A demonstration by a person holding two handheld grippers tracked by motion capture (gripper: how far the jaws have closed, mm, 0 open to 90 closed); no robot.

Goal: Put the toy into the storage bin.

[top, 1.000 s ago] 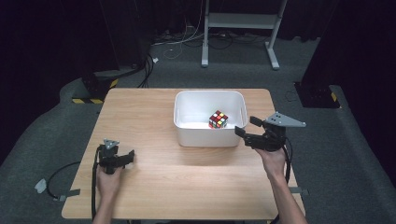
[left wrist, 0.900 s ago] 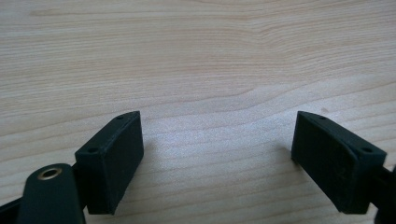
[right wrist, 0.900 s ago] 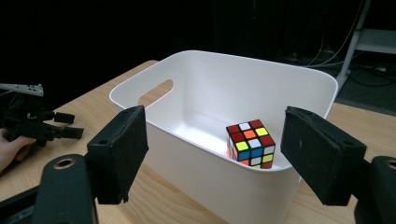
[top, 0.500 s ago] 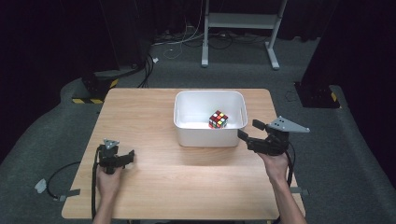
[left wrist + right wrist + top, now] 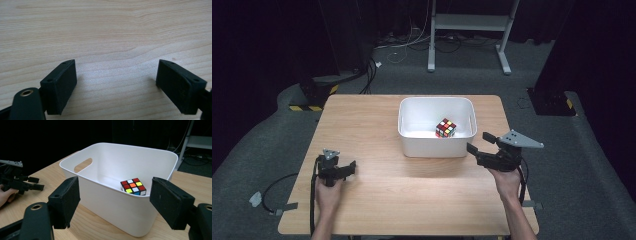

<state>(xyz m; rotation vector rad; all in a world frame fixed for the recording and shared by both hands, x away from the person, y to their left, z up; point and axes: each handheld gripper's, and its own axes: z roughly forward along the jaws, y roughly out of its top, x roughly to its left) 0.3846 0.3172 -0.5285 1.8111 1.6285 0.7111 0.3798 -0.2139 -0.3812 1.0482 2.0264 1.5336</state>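
Item: puzzle cube, lying inside the white tub at mid-desk. Right tongs: apart, empty, just beside the tub. Left tongs: apart, empty, low over bare wood. Placement appears complete; nothing evidently left.

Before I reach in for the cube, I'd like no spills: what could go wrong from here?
The right tongs are open beside the white bin, low against its near wall; pushing forward could shove the light bin across the table. The Rubik's cube sits close to that wall, so one finger may catch the rim while coming down. The left tongs rest open on the table, away from the bin, and could not steady it.
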